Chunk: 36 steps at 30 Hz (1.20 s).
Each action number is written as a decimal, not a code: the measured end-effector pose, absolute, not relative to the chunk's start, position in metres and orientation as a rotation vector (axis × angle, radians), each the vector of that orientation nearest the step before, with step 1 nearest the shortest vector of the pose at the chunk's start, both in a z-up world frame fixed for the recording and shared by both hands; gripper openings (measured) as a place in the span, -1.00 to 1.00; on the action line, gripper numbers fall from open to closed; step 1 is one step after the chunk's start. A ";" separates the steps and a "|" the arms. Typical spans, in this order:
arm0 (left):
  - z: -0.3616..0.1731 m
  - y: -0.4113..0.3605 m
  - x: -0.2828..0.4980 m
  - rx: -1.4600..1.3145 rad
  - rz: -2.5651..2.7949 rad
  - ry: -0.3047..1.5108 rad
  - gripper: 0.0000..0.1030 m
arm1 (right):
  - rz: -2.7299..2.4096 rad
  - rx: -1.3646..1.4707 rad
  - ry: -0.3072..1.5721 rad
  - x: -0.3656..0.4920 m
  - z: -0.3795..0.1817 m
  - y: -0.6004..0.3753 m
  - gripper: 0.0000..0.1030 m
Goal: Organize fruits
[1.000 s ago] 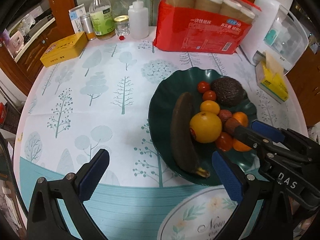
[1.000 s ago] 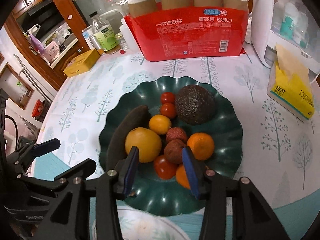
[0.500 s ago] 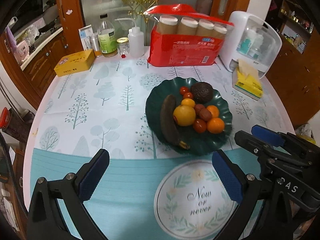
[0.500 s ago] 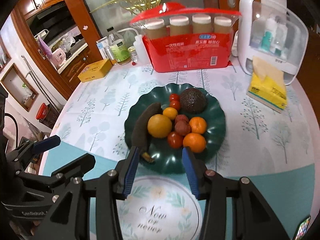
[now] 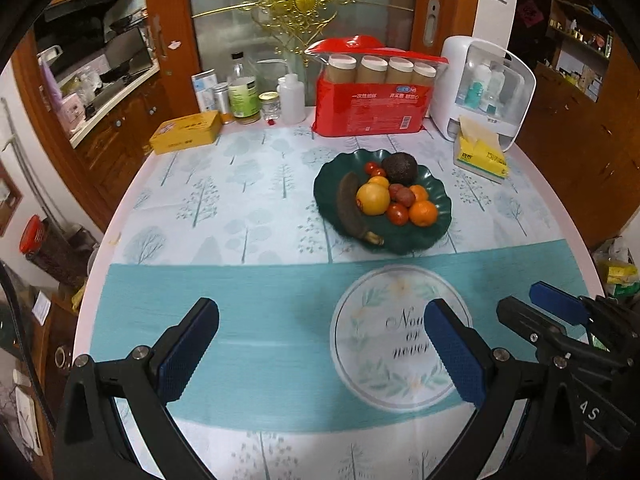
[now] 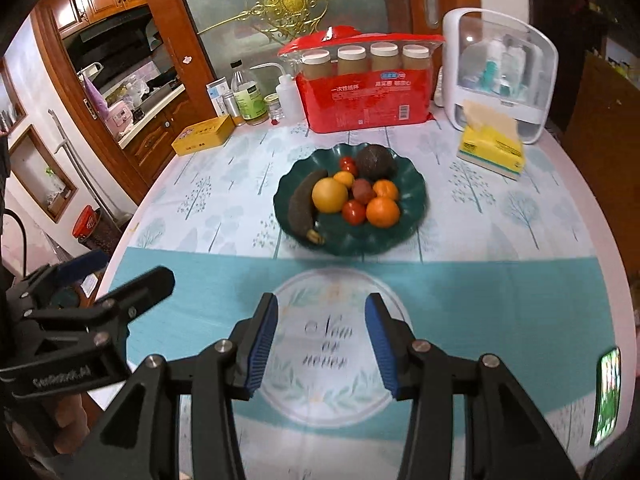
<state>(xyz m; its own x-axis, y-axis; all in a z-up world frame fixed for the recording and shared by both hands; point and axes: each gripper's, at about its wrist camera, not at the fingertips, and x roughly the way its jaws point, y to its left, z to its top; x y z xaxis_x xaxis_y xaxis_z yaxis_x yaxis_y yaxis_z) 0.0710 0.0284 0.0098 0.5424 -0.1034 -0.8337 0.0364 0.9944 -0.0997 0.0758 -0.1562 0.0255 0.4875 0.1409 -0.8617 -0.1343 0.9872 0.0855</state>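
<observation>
A dark green scalloped plate (image 5: 326, 194) (image 6: 418, 196) sits past the table's middle. It holds a blackened banana (image 5: 347, 208) (image 6: 301, 207), a large yellow-orange fruit (image 5: 373, 199) (image 6: 329, 195), an avocado (image 5: 399, 168) (image 6: 376, 162), tangerines (image 5: 423, 213) (image 6: 383, 211), small tomatoes (image 5: 397, 213) (image 6: 354, 211) and brownish-red lychees (image 6: 363, 191). My left gripper (image 5: 318, 320) hangs wide open over the teal band of the cloth, well short of the plate. My right gripper (image 6: 322, 308) stands open, narrower, above the round printed emblem (image 6: 328, 344). Nothing is between either pair of fingers.
Along the far edge stand a red pack of paper cups (image 5: 368, 100), a white storage box (image 5: 484, 88), a yellow tissue pack (image 5: 480, 154), a yellow tin (image 5: 186, 132) and several bottles (image 5: 244, 96). A lit phone (image 6: 608, 392) lies near the right edge.
Both grippers have drawn back and risen from just over the plate to the near side of the table. The fruit has not moved, and neither gripper's jaw gap looks different.
</observation>
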 end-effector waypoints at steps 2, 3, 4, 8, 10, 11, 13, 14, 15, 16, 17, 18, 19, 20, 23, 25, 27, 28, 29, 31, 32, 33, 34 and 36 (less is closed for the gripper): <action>0.011 0.032 0.057 -0.090 -0.081 0.997 0.98 | 0.154 0.004 1.043 0.059 0.028 -0.153 -0.11; 0.011 0.034 0.053 -0.093 -0.077 0.998 0.98 | 0.149 0.008 1.040 0.050 0.030 -0.150 -0.11; 0.011 0.035 0.048 -0.094 -0.071 0.998 0.98 | 0.146 0.012 1.041 0.044 0.030 -0.149 -0.11; 0.009 0.040 0.030 -0.094 -0.053 1.011 0.98 | 0.144 0.027 1.059 0.023 0.029 -0.143 -0.11; 0.008 0.041 0.026 -0.095 -0.056 1.020 0.98 | 0.136 0.031 1.071 0.017 0.027 -0.140 -0.10; 0.007 0.043 0.023 -0.098 -0.058 1.026 0.98 | 0.134 0.040 1.077 0.015 0.026 -0.140 -0.10; 0.005 0.044 0.019 -0.099 -0.058 1.032 0.98 | 0.126 0.052 1.083 0.011 0.026 -0.141 -0.10; 0.004 0.045 0.017 -0.101 -0.058 1.036 0.98 | 0.122 0.053 1.081 0.009 0.026 -0.141 -0.10; 0.003 0.046 0.016 -0.103 -0.058 1.038 0.98 | 0.119 0.052 1.079 0.007 0.027 -0.140 -0.10; 0.002 0.046 0.015 -0.102 -0.058 1.042 0.98 | 0.116 0.048 1.076 0.005 0.027 -0.139 -0.10; 0.001 0.046 0.014 -0.101 -0.060 1.045 0.98 | 0.113 0.044 1.073 0.003 0.028 -0.138 -0.10; 0.000 0.046 0.014 -0.098 -0.058 1.049 0.98 | 0.113 0.039 1.072 0.003 0.028 -0.137 -0.10; -0.001 0.046 0.013 -0.096 -0.057 1.052 0.98 | 0.112 0.032 1.071 0.001 0.028 -0.135 -0.10; -0.002 0.046 0.012 -0.097 -0.058 1.054 0.98 | 0.112 0.028 1.069 -0.001 0.029 -0.134 -0.10; -0.004 0.046 0.010 -0.096 -0.061 1.058 0.98 | 0.106 0.017 1.065 -0.005 0.029 -0.133 -0.10; -0.005 0.046 0.009 -0.090 -0.061 1.062 0.98 | 0.101 0.012 1.066 -0.007 0.029 -0.132 -0.10; -0.006 0.046 0.008 -0.085 -0.063 1.062 0.98 | 0.096 0.009 1.064 -0.008 0.029 -0.132 -0.10; -0.006 0.046 0.008 -0.084 -0.066 1.061 0.98 | 0.093 0.008 1.063 -0.009 0.029 -0.132 -0.10; -0.006 0.046 0.008 -0.084 -0.068 1.060 0.98 | 0.091 0.008 1.061 -0.009 0.029 -0.132 -0.10; -0.006 0.046 0.007 -0.082 -0.067 1.059 0.98 | 0.086 0.005 1.060 -0.010 0.029 -0.132 -0.10; -0.006 0.047 0.007 -0.082 -0.068 1.060 0.98 | 0.087 0.005 1.061 -0.009 0.029 -0.132 -0.10; -0.006 0.046 0.007 -0.082 -0.067 1.059 0.98 | 0.087 0.005 1.061 -0.010 0.029 -0.132 -0.10; -0.006 0.046 0.007 -0.083 -0.067 1.059 0.98 | 0.086 0.002 1.061 -0.010 0.029 -0.132 -0.10; -0.007 0.046 0.007 -0.079 -0.068 1.061 0.98 | 0.085 0.002 1.061 -0.010 0.029 -0.132 -0.10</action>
